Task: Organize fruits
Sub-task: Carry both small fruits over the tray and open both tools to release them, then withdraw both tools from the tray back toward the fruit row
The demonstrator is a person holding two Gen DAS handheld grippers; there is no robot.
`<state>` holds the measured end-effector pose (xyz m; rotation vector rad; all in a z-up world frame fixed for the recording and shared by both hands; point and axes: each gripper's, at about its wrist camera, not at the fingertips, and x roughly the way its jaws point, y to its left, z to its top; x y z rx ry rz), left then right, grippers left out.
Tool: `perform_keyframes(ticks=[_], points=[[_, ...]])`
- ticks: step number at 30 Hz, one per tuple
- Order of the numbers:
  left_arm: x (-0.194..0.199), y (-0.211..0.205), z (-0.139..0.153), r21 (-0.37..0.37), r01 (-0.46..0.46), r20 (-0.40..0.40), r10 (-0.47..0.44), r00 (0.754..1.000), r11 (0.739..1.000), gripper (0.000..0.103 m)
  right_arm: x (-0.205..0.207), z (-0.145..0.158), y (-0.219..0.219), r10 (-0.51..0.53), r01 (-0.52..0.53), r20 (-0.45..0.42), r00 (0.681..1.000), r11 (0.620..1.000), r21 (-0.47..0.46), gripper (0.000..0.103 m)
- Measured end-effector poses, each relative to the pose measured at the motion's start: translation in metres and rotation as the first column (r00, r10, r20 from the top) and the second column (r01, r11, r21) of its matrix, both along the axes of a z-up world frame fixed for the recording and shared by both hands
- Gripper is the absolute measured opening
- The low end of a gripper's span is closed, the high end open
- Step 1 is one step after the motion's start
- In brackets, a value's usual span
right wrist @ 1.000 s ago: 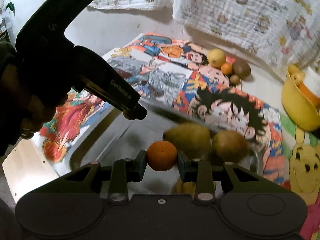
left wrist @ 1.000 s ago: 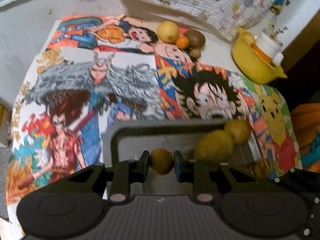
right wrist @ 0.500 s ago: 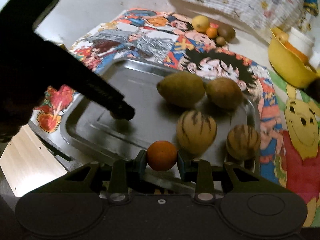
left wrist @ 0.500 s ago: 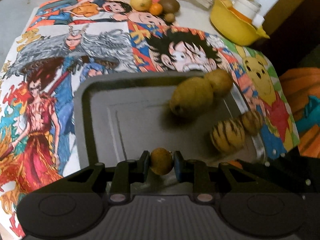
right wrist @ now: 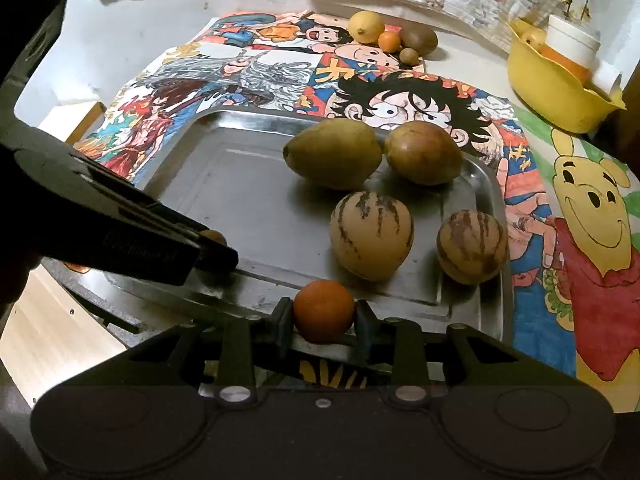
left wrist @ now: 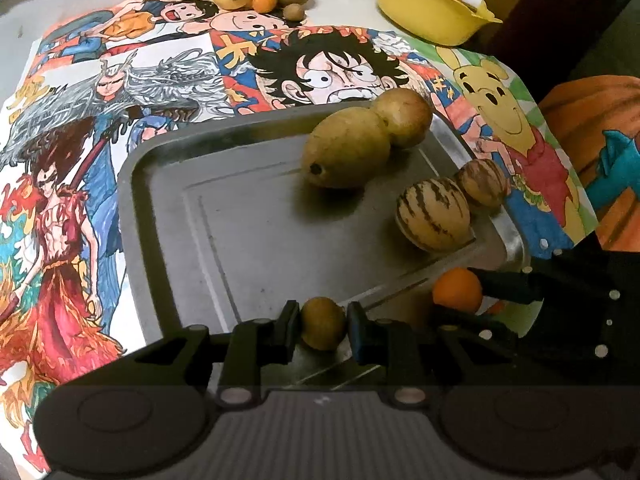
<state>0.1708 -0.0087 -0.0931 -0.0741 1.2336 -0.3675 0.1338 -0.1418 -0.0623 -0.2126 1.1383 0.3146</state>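
My left gripper (left wrist: 322, 324) is shut on a small brown-yellow fruit (left wrist: 322, 322), held over the near edge of the metal tray (left wrist: 248, 216). My right gripper (right wrist: 323, 312) is shut on a small orange (right wrist: 324, 310) above the tray's (right wrist: 256, 200) near rim. On the tray lie a green mango (right wrist: 333, 153), a brownish mango (right wrist: 423, 152) and two striped pale melons (right wrist: 370, 236) (right wrist: 472, 246). The right gripper with its orange (left wrist: 458, 290) shows at the right in the left wrist view; the left gripper (right wrist: 208, 250) reaches in from the left in the right wrist view.
A lemon (right wrist: 365, 26), a small orange (right wrist: 389, 41), a kiwi (right wrist: 419, 39) and a small brown fruit (right wrist: 409, 56) sit at the far edge of the cartoon-printed cloth (right wrist: 248, 68). A yellow bowl (right wrist: 556, 92) with a white cup stands far right. Patterned fabric hangs behind.
Both grippers have moved toward me, to the tray's near edge, and sunk slightly, each still gripping its fruit. More of the tray and its fruits now shows.
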Motion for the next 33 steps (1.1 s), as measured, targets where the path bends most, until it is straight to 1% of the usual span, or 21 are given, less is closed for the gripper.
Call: perform_keyframes(ticks=[5, 7, 10, 11, 12, 14, 16, 17, 18, 19, 20, 21, 22, 23, 25, 27, 33], points=[[-0.002, 0.000, 0.001, -0.002, -0.008, -0.010, 0.008, 1.000, 1.000, 0.028, 0.002, 0.000, -0.002, -0.014, 0.014, -0.009, 1.000, 1.000, 0.003, 0.036], [-0.002, 0.001, 0.001, -0.005, -0.015, -0.018, 0.015, 1.000, 1.000, 0.033, 0.001, 0.002, -0.003, -0.013, 0.013, -0.012, 1.000, 1.000, 0.003, 0.038], [-0.004, 0.002, 0.002, -0.001, -0.016, -0.020, 0.016, 1.000, 1.000, 0.044, -0.002, 0.003, -0.005, -0.015, 0.015, -0.013, 1.000, 1.000, 0.000, 0.043], [-0.005, 0.003, 0.003, 0.004, -0.018, -0.019, 0.019, 1.000, 1.000, 0.053, -0.003, 0.004, -0.006, -0.018, 0.018, -0.015, 1.000, 1.000, 0.000, 0.044], [-0.006, 0.004, 0.004, 0.009, -0.022, -0.017, 0.023, 1.000, 1.000, 0.060, -0.004, 0.006, -0.006, -0.023, 0.023, -0.016, 1.000, 1.000, -0.001, 0.046], [-0.010, 0.005, 0.007, 0.010, -0.026, -0.011, 0.026, 1.000, 1.000, 0.064, -0.007, 0.009, -0.008, -0.030, 0.030, -0.013, 0.999, 1.000, -0.002, 0.052], [-0.013, 0.008, 0.010, 0.011, -0.027, -0.008, 0.027, 1.000, 1.000, 0.071, -0.009, 0.014, -0.010, -0.037, 0.037, -0.007, 0.999, 0.999, 0.005, 0.060], [-0.015, 0.009, 0.012, 0.014, -0.028, -0.003, 0.028, 1.000, 1.000, 0.078, -0.009, 0.016, -0.010, -0.040, 0.040, -0.004, 0.999, 0.999, 0.007, 0.063], [-0.017, 0.010, 0.015, 0.018, -0.029, 0.004, 0.029, 1.000, 0.999, 0.085, -0.010, 0.019, -0.011, -0.043, 0.043, -0.001, 0.999, 0.999, 0.008, 0.069], [-0.019, 0.011, 0.017, 0.023, -0.028, 0.009, 0.028, 1.000, 0.999, 0.087, -0.010, 0.021, -0.012, -0.047, 0.047, 0.001, 0.999, 0.999, 0.009, 0.076], [-0.021, 0.012, 0.020, 0.031, -0.026, 0.011, 0.026, 1.000, 0.999, 0.090, -0.010, 0.024, -0.012, -0.052, 0.052, 0.001, 0.999, 0.999, 0.010, 0.079], [-0.023, 0.015, 0.023, 0.042, -0.031, 0.015, 0.030, 0.999, 0.999, 0.094, -0.010, 0.026, -0.012, -0.056, 0.056, 0.002, 0.998, 0.998, 0.007, 0.085], [-0.025, 0.017, 0.025, 0.050, -0.039, 0.017, 0.038, 0.999, 0.998, 0.096, -0.010, 0.028, -0.012, -0.056, 0.056, 0.004, 0.998, 0.998, 0.003, 0.089], [-0.026, 0.019, 0.027, 0.057, -0.047, 0.018, 0.046, 0.999, 0.997, 0.099, -0.011, 0.030, -0.012, -0.059, 0.059, 0.006, 0.998, 0.998, 0.003, 0.091], [-0.030, 0.025, 0.031, 0.069, -0.064, 0.019, 0.063, 0.998, 0.996, 0.101, -0.011, 0.033, -0.012, -0.070, 0.070, 0.006, 0.997, 0.998, 0.002, 0.099], [-0.033, 0.030, 0.035, 0.082, -0.070, 0.020, 0.069, 0.997, 0.994, 0.102, -0.011, 0.034, -0.012, -0.080, 0.080, 0.003, 0.997, 0.997, -0.004, 0.101], [-0.045, 0.040, 0.040, 0.157, -0.048, 0.034, 0.043, 0.998, 0.986, 0.102, -0.007, 0.033, -0.017, -0.124, 0.122, -0.026, 0.992, 0.992, -0.039, 0.102]])
